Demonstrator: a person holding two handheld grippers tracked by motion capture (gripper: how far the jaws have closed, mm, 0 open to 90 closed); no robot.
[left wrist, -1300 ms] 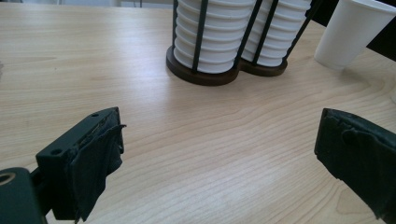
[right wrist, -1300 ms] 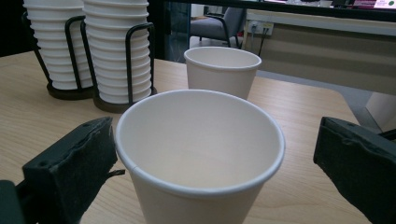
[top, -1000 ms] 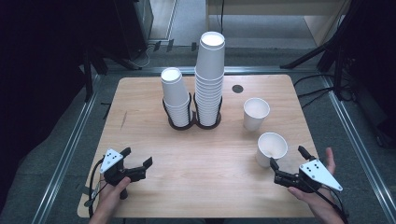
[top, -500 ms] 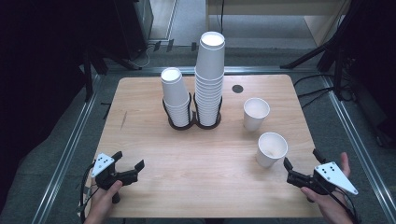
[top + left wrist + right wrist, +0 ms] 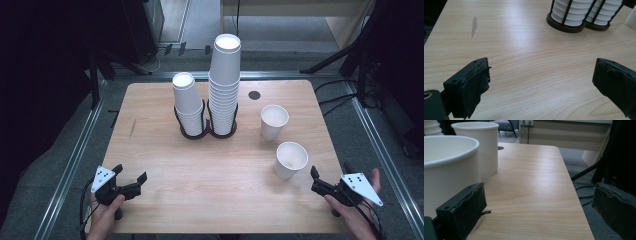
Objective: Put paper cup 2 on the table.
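Both grippers, left gripper (image 5: 131, 184) and right gripper (image 5: 320, 181), are held released and empty nearer than the cup holder (image 5: 207, 129), apparently parked clear of two loose cups (image 5: 290, 160).

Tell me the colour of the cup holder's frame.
Black; the cup holder shows it best in the left gripper view.

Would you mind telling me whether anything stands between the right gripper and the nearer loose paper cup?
Nothing visible does: the right gripper, jaws open, sits just beside the nearer paper cup, with bare table between.
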